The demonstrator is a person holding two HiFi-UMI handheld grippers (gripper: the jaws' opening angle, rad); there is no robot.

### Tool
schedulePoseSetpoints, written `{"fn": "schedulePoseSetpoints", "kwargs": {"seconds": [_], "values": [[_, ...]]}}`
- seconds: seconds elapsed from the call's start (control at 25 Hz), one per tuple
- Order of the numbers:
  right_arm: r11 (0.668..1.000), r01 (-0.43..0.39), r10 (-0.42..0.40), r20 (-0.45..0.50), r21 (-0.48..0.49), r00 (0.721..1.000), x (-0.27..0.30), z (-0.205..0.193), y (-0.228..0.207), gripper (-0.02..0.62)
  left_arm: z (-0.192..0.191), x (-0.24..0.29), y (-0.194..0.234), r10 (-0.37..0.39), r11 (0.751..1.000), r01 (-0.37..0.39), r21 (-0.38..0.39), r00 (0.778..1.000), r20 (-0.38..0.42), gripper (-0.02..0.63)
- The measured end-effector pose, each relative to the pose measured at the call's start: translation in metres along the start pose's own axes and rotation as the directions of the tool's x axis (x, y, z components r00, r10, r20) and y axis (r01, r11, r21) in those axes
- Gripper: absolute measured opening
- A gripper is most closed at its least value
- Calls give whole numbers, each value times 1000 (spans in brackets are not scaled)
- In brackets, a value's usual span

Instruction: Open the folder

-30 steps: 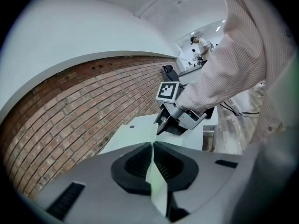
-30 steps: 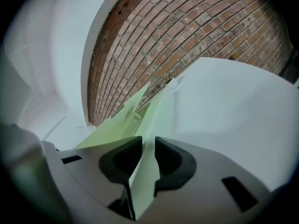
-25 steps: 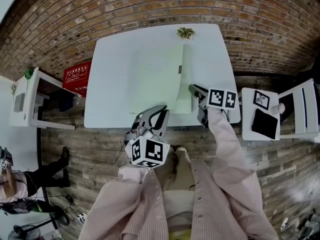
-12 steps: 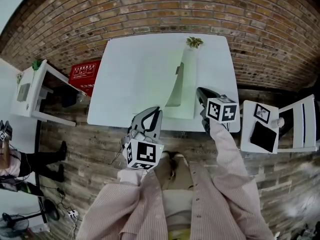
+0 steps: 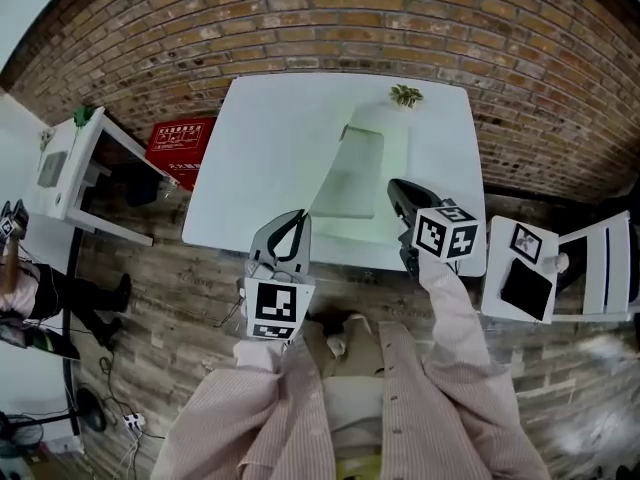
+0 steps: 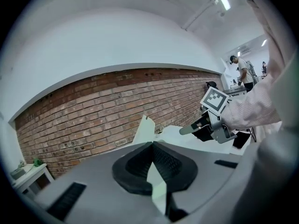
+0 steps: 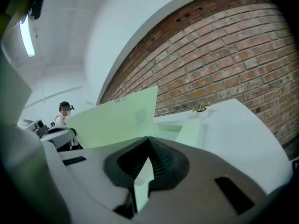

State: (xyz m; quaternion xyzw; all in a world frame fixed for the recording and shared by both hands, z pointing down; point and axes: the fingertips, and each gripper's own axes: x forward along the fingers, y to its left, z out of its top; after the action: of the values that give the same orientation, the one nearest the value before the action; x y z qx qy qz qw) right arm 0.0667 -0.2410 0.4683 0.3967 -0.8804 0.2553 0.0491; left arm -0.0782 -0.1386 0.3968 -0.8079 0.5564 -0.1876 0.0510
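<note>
Your right gripper (image 5: 393, 184) is clamped tight on the green folder (image 5: 398, 143), gripping its cover (image 5: 350, 173), which stands half-raised and leans left over the white table (image 5: 240, 168). Your left gripper (image 5: 299, 215) is pinched closed on the cover's near corner, at the table's front edge.

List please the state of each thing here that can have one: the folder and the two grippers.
folder: partly open, its cover raised at a slant above the flat back sheet.
right gripper: jaws together, apparently pinching the near edge of the folder's cover.
left gripper: shut, holding nothing, apart from the folder.
</note>
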Motion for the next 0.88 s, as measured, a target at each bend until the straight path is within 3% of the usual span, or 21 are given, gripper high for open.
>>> {"fn": "schedulePoseSetpoints", "kwargs": {"seconds": [0.48,0.88], "values": [[999,-37,38,35,-32,999,29,-1,64,5,-17,-21,61,39,988,-34,-152,999,34,-6],[997,-72,73,75,-23,994,51,-4,106,5,-37,-29,107,46,974,-36,-225,998,39,-6]]}}
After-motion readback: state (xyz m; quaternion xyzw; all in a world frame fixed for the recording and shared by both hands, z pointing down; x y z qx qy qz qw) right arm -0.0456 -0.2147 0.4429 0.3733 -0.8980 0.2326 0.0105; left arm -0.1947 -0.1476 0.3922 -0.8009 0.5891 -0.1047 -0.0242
